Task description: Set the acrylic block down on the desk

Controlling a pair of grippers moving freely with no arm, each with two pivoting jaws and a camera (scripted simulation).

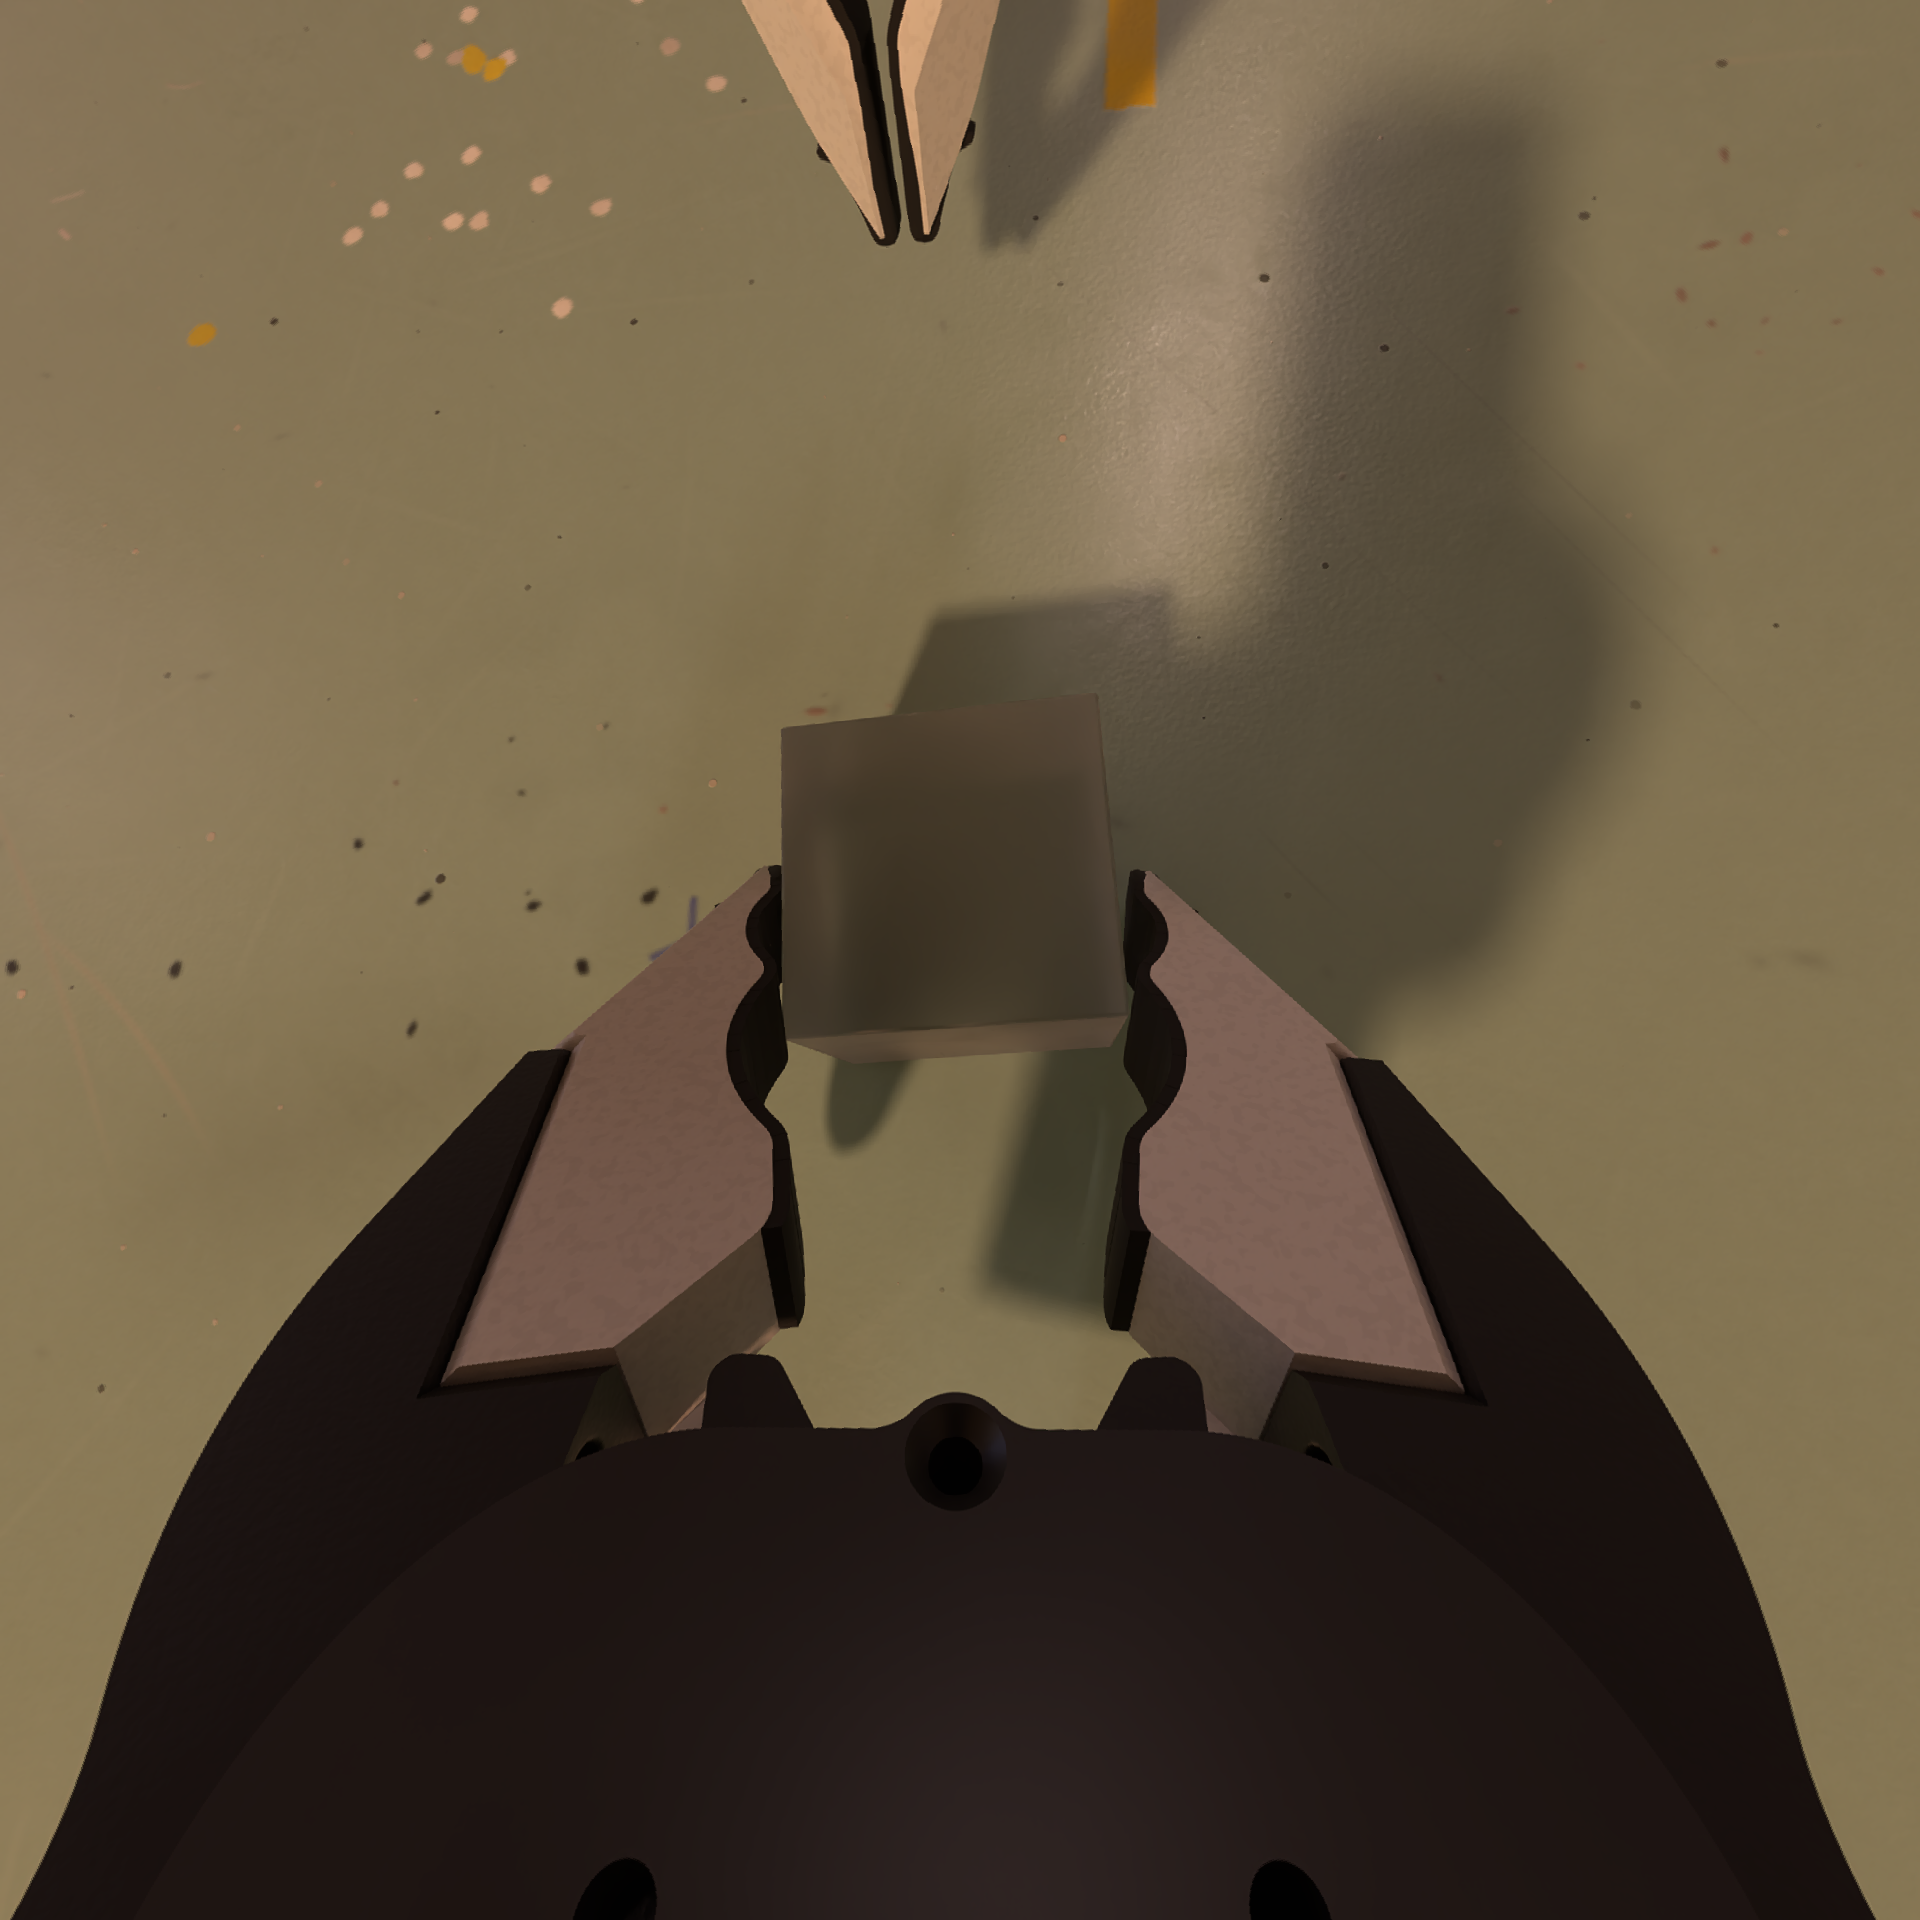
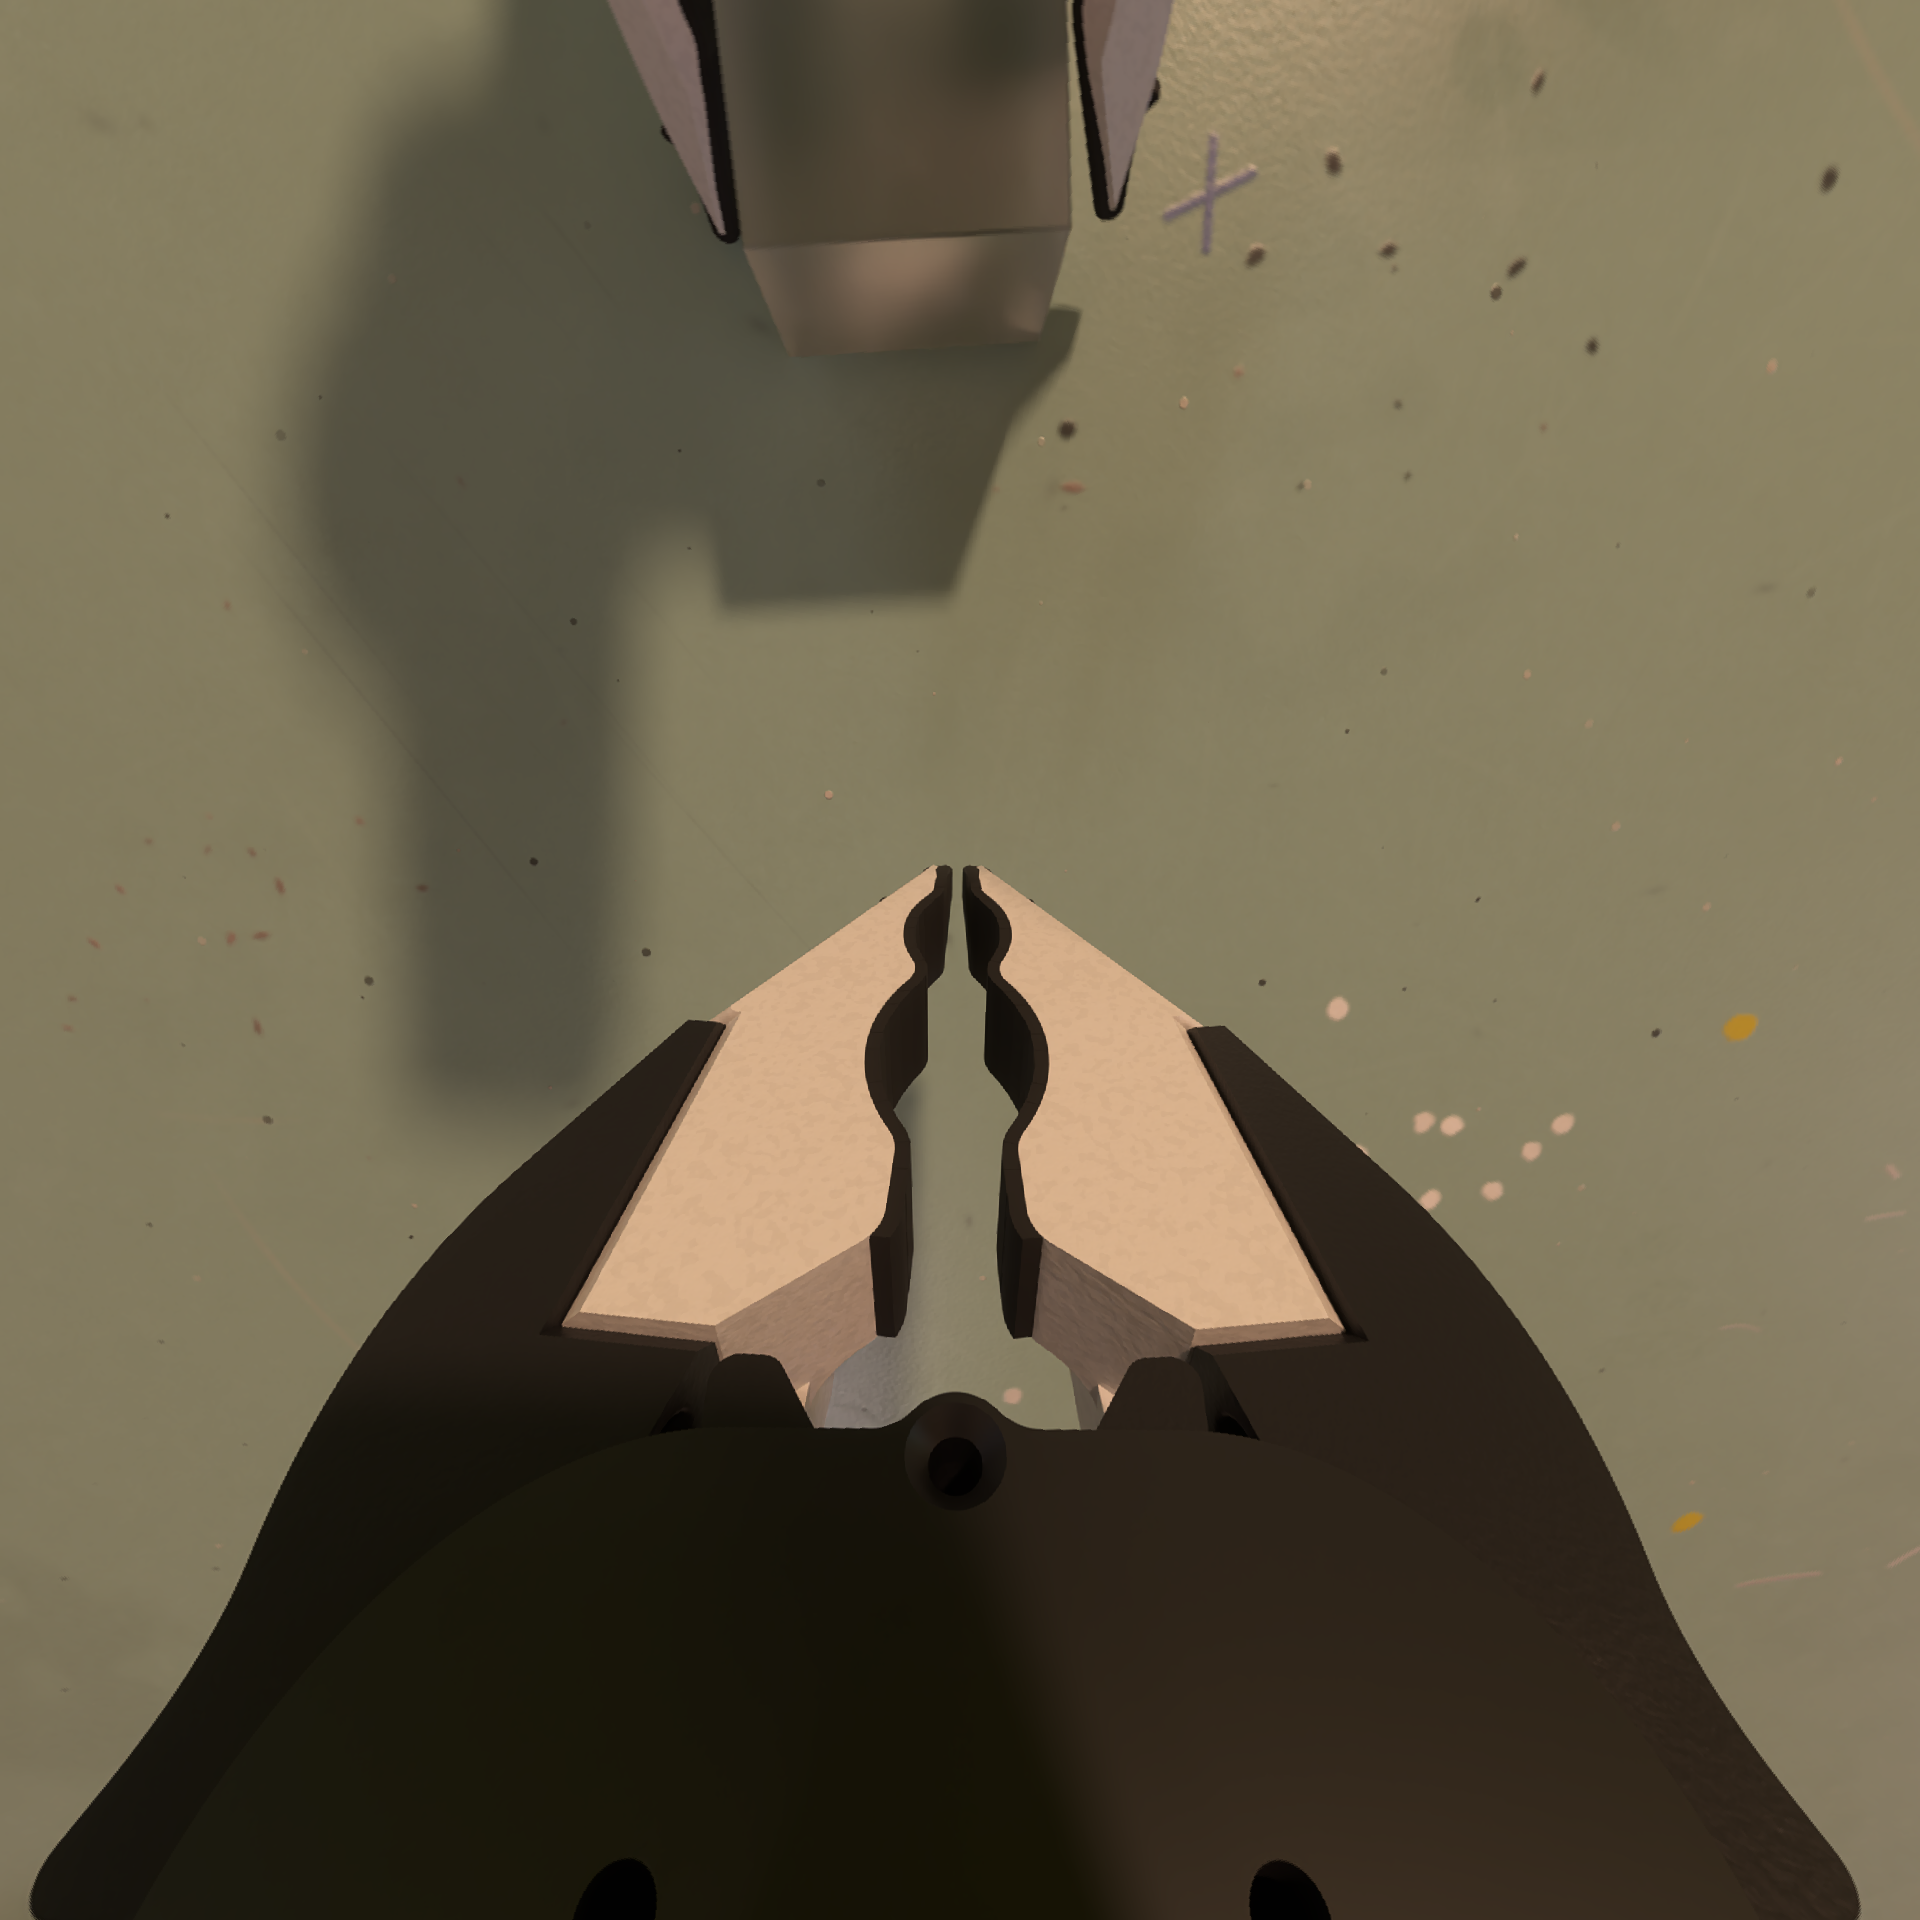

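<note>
Hanging clear of the desk (image 1: 416, 623), the block (image 1: 945, 883) casts its shadow below, pinched at both sides by the left gripper (image 1: 951, 883). Opposite it, well apart, the right gripper (image 2: 956, 873) has its tips nearly together, holding nothing.

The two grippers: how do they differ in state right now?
The left gripper has its fingers spread around the acrylic block, holding it above the desk; the right gripper is shut on nothing. Both have tan fingers on dark bodies.
</note>
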